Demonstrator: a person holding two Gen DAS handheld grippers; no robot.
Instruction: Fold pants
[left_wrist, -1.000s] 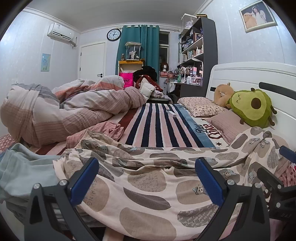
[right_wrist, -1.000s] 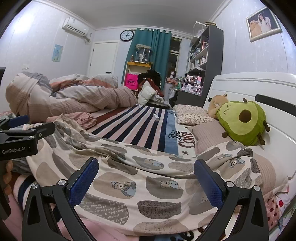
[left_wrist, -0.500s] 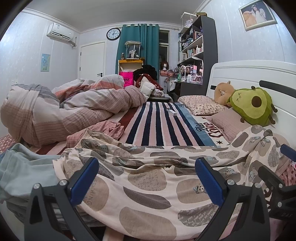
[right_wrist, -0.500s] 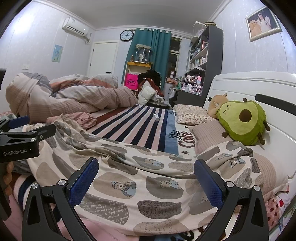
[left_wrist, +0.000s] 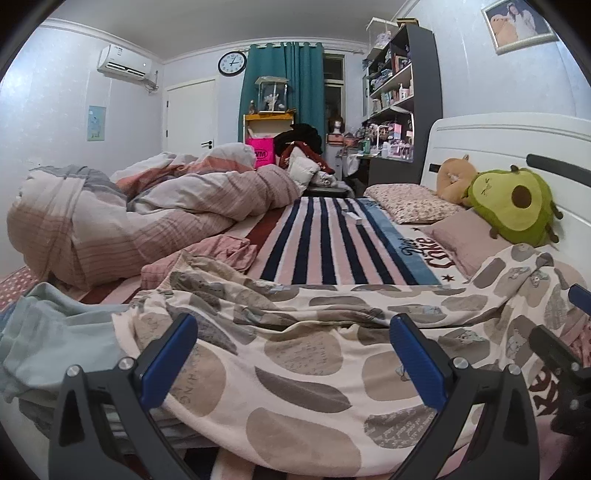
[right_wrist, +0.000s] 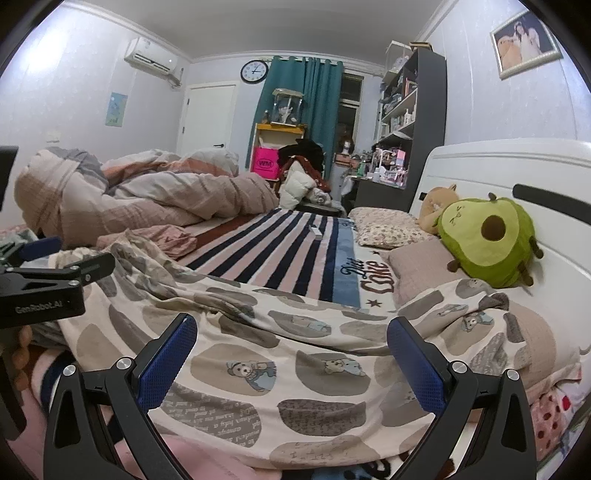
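Pants (left_wrist: 295, 369), cream with grey-brown patches and small bears, spread wide across the near edge of the bed (left_wrist: 332, 236), running from the near left, beside a pale blue cloth (left_wrist: 55, 339), over to the right where one end climbs onto a pink pillow (left_wrist: 461, 240) below the avocado plush (left_wrist: 517, 210). Lying mostly flat but rumpled, with a long ridge of creases along the far edge and a bunched heap at the far left. Possibly one lengthwise fold already made, though hard to tell from so low and warped a view: no clean stacked edge visible. Left gripper (left_wrist: 295, 358) poised low over the near left stretch of fabric, blue pads wide apart, nothing between them. Right gripper (right_wrist: 291, 358) likewise splayed and empty, hovering over the near right stretch, well short of the end on the pillow. Left tool also visible at the left border of the right view, close above the cloth there. Judged early in the task: laying out seemingly done, smoothing of the far creases and every crosswise fold yet to come, neither end pinched so far. Striped blanket (right_wrist: 295, 251) and heaped duvet (right_wrist: 147, 199) farther back, apart from the garment.
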